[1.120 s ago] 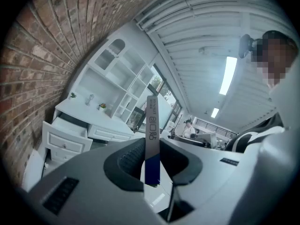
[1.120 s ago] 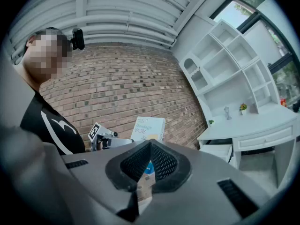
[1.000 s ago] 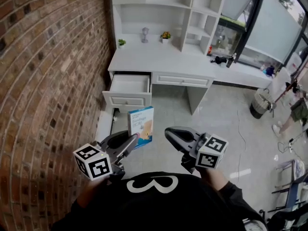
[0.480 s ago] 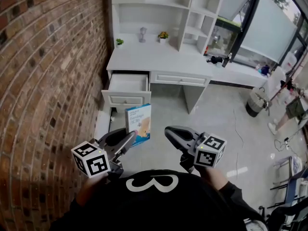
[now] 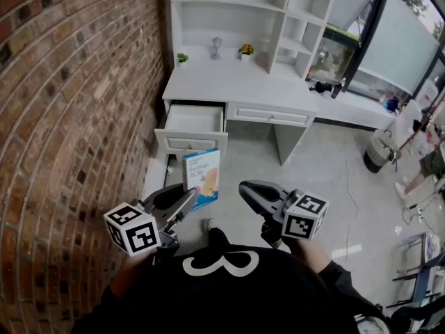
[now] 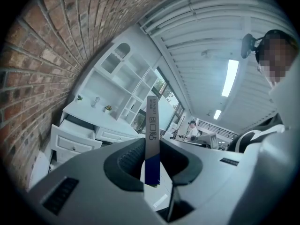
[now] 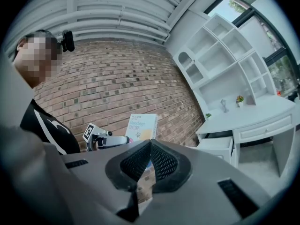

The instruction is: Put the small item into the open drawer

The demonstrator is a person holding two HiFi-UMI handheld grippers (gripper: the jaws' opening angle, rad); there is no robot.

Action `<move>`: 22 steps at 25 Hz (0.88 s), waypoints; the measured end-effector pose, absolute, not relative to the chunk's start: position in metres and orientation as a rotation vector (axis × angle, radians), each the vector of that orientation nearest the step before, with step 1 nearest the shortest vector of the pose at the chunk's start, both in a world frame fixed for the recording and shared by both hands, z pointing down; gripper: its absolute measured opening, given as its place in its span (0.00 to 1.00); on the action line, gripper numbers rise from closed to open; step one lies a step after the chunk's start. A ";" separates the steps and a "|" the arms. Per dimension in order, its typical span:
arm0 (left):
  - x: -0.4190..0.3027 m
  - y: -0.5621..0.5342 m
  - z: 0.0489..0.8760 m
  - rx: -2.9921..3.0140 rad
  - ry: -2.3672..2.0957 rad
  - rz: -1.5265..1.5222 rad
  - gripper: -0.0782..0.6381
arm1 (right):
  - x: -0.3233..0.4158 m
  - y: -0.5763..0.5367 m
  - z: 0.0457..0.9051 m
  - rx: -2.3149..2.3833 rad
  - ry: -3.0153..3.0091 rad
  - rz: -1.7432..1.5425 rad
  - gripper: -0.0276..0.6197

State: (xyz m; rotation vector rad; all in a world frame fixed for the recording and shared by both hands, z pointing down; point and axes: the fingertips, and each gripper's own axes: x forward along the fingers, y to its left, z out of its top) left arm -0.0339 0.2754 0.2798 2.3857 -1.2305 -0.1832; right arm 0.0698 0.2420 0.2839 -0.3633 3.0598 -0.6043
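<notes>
A flat blue-and-white box (image 5: 202,178) stands upright between the jaws of my left gripper (image 5: 192,197), which is shut on its lower edge. The left gripper view shows the box (image 6: 152,125) edge-on, pinched between the dark pads of the left gripper (image 6: 152,149). The open drawer (image 5: 194,121) juts out at the left end of the white desk (image 5: 243,85), beyond the box and apart from it. My right gripper (image 5: 245,188) hovers beside the left one, shut with nothing in it. The right gripper view shows the box (image 7: 141,125) and the drawer (image 7: 216,145).
A brick wall (image 5: 76,103) runs along the left. White shelving (image 5: 250,12) rises behind the desk, with small plants and a glass on the desktop. A bin (image 5: 379,148) and a cable (image 5: 348,186) lie on the grey floor to the right, where another person (image 5: 430,160) stands.
The desk and drawer have shifted slightly in the head view as the person moves, and a shoe now shows between the grippers. The left gripper keeps its hold on the box.
</notes>
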 end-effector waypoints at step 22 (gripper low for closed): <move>-0.143 0.102 0.328 2.139 -1.383 -0.207 0.24 | -0.045 0.044 0.330 -0.165 3.101 -0.832 0.06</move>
